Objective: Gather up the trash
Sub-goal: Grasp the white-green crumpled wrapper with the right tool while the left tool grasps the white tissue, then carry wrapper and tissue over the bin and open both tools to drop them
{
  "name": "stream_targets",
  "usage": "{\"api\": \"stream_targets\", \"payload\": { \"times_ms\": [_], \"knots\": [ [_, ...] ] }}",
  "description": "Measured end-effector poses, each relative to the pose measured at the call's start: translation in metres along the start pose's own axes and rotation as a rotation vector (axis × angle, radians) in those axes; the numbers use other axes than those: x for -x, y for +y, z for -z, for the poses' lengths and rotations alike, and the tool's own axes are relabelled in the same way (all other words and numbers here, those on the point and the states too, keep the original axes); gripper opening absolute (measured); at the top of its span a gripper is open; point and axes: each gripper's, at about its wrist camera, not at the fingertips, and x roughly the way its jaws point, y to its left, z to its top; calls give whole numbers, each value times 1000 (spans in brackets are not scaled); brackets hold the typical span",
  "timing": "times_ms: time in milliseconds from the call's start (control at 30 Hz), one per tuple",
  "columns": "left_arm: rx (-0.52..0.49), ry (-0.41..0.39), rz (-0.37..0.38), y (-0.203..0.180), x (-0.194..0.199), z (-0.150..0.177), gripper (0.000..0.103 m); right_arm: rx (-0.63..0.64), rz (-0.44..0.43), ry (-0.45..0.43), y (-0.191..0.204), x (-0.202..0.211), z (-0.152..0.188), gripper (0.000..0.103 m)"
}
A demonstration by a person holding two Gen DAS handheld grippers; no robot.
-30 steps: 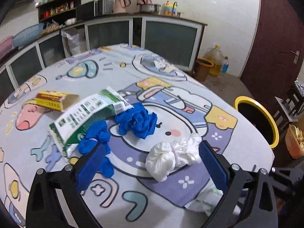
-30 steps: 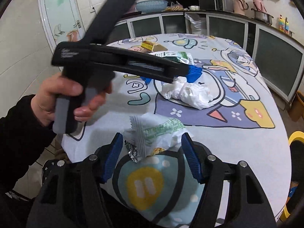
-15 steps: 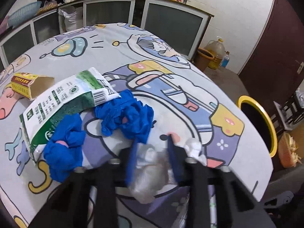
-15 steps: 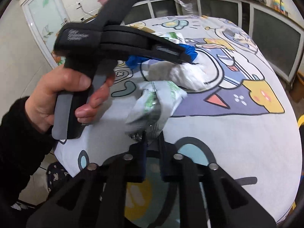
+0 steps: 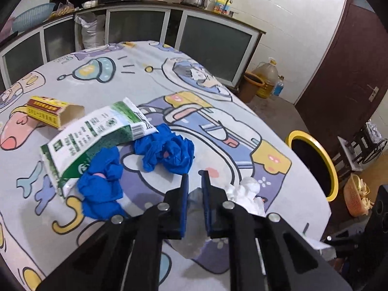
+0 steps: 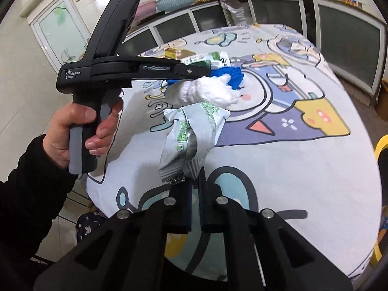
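Kitchen table (image 5: 242, 111) carries the litter, yellow-rimmed bin (image 5: 312, 162) off its far right edge, so I've got left gripper (image 5: 194, 181) clamped on white tissue wad (image 5: 247, 194) and right gripper (image 6: 194, 181) pinching silver-green wrapper (image 6: 191, 135), both lifted for dumping.

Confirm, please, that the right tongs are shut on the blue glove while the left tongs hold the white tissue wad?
Not quite: the right wrist view shows the right tongs shut on the crumpled green-and-white wrapper, not a blue glove. The left tongs do hold the white tissue wad.
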Motion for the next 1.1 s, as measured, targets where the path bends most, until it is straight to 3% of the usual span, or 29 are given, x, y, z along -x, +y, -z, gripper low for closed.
{"api": "stream_targets", "payload": {
  "times_ms": [333,567,867,1100],
  "knots": [
    [34,-87,-6,6,46,-8,10,-24,56,-47,-13,37,14,5],
    [0,-96,24,-23,51,-10,10,-73,136,-96,-40,67,20,5],
    [-106,-77,128,-103,25,-26,10,-191,319,-195,-101,131,39,5],
    [-216,-42,235,-188,-16,-42,10,-334,502,-245,-168,176,57,5]
  ]
}}
